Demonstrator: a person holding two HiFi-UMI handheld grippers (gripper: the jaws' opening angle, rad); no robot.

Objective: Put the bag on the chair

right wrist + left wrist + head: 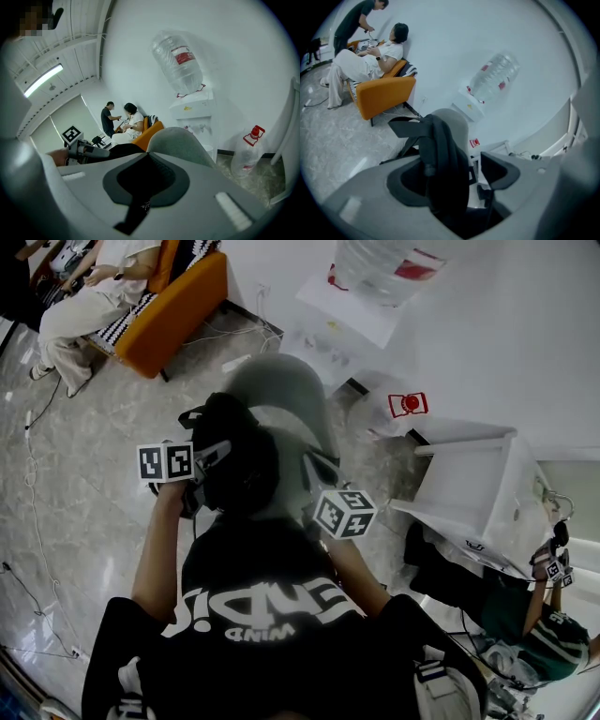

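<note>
The black bag (239,465) rests against the grey shell chair (281,381), right in front of me. My left gripper (208,465) is at the bag's left side. In the left gripper view its jaws stand wide open, and a black bag strap (440,154) hangs loose in the gap of the left gripper (454,180), with the chair back (457,119) behind it. My right gripper (314,474) is at the bag's right side. In the right gripper view the right gripper (146,183) is shut on black bag fabric, with the chair (180,143) just beyond.
An orange armchair (178,306) with a seated person stands at the far left. A water dispenser (375,277) and a spare bottle (408,404) stand against the wall behind the chair. To the right are a white table (478,493) and another person (525,624). Cables (37,474) cross the floor.
</note>
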